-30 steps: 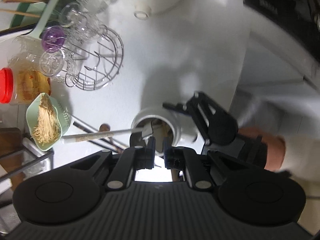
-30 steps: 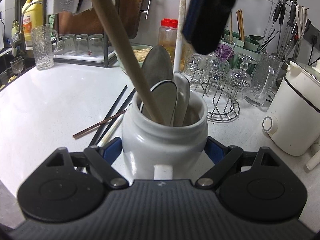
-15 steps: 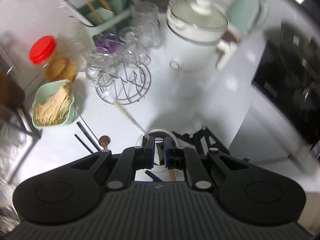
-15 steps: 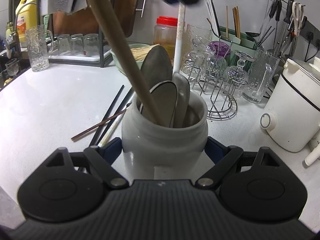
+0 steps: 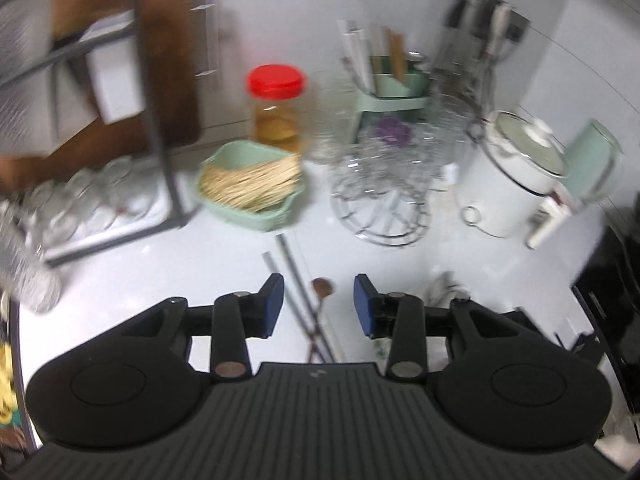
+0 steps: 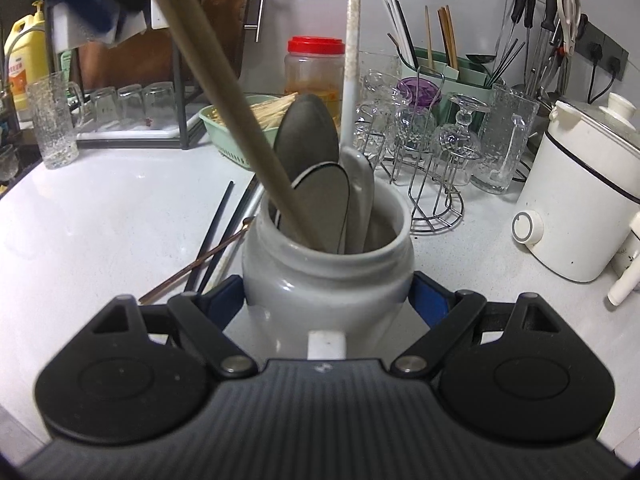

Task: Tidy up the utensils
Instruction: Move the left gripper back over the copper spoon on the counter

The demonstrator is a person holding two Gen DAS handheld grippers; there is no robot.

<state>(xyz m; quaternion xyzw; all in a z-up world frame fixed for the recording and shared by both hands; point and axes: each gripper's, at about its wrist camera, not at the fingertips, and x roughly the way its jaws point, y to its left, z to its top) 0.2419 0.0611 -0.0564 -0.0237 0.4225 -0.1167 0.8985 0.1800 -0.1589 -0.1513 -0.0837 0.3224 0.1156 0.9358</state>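
Note:
My right gripper [image 6: 328, 304] is shut on a white ceramic jar [image 6: 326, 264] standing on the counter, its jaws closing slightly tighter on the jar's sides. In the jar stand a wooden handle [image 6: 224, 92], two grey spoons [image 6: 304, 136] and a long white spoon [image 6: 352, 60]. Black and brown chopsticks [image 6: 218, 224] lie on the counter left of the jar. My left gripper [image 5: 320, 300] hovers over these chopsticks [image 5: 296, 280] and a small round wooden end [image 5: 322, 287]. Its jaws are opening with nothing between them. It also shows blurred as the left gripper [image 6: 80, 0] high at the left.
A green basket of thin sticks [image 5: 248, 184], a red-lidded jar [image 5: 276, 108], a wire rack of glasses [image 6: 424, 148] and a white cooker [image 6: 576, 208] line the back. A dish rack with tumblers [image 6: 128, 112] stands at the left. A green caddy [image 6: 440, 68] holds more chopsticks.
My left gripper let go of the long white spoon in the jar, pulled away to the left and opened. The right gripper and jar stayed put.

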